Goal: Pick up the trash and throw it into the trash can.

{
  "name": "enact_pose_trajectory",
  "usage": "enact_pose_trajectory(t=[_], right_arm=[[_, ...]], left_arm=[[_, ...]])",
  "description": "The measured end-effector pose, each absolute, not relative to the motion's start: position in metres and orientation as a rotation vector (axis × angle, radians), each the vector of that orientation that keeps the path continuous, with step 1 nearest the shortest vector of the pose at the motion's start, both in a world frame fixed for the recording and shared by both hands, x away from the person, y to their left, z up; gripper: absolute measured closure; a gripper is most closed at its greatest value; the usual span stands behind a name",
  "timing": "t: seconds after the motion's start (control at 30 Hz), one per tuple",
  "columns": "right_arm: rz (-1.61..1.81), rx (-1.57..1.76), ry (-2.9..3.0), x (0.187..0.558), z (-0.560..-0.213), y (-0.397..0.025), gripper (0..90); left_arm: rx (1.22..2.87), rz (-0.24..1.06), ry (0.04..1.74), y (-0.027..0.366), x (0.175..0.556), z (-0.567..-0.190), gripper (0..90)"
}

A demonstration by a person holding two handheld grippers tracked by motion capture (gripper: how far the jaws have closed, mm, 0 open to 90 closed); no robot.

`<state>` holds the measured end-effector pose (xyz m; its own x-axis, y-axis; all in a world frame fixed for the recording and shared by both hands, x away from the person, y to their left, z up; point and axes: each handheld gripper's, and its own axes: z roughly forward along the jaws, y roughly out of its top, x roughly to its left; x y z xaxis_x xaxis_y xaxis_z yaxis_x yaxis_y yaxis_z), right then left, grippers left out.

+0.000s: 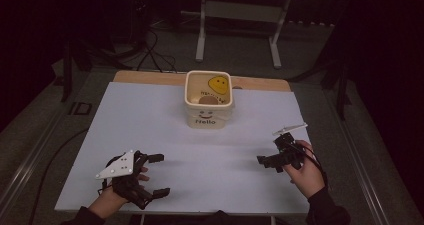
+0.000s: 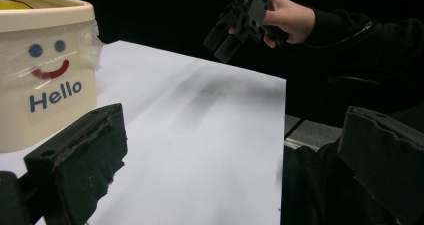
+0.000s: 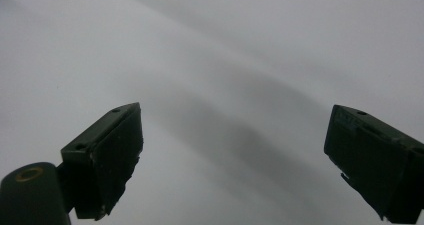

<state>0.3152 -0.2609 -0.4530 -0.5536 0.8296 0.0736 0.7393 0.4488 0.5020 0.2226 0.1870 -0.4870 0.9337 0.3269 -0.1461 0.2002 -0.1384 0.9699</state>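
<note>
A cream tub [image 1: 209,103] with a blue "Hello" and a painted smile stands at the back middle of the white sheet [image 1: 200,155]. Inside it are a yellow smiley face [image 1: 218,84] and a round brown thing [image 1: 206,100]. My left gripper [image 1: 160,175] rests near the front left, open, with nothing between its fingers. In the left gripper view its jaws [image 2: 230,170] stand wide apart, with the tub [image 2: 45,85] at the left and the other hand's gripper [image 2: 235,22] raised farther off. My right gripper [image 1: 268,154] hovers at the front right, open and empty [image 3: 235,160] over the bare sheet.
The sheet lies on a wooden tabletop [image 1: 150,77] whose back edge shows. Behind the table stand a grey metal frame [image 1: 240,15] and dark cables [image 1: 150,50] on the floor. A metal rail [image 1: 30,155] runs along the left side.
</note>
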Motion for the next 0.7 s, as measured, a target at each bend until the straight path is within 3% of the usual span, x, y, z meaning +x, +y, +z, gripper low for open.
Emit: enact_pose_trajectory(t=[0.7], right_arm=[[0.791,1.309,2.498,0.312,-0.474,-0.265,8.8]], left_arm=[[1.740,0.110,0.386,0.185,0.222,-0.488,0.5]])
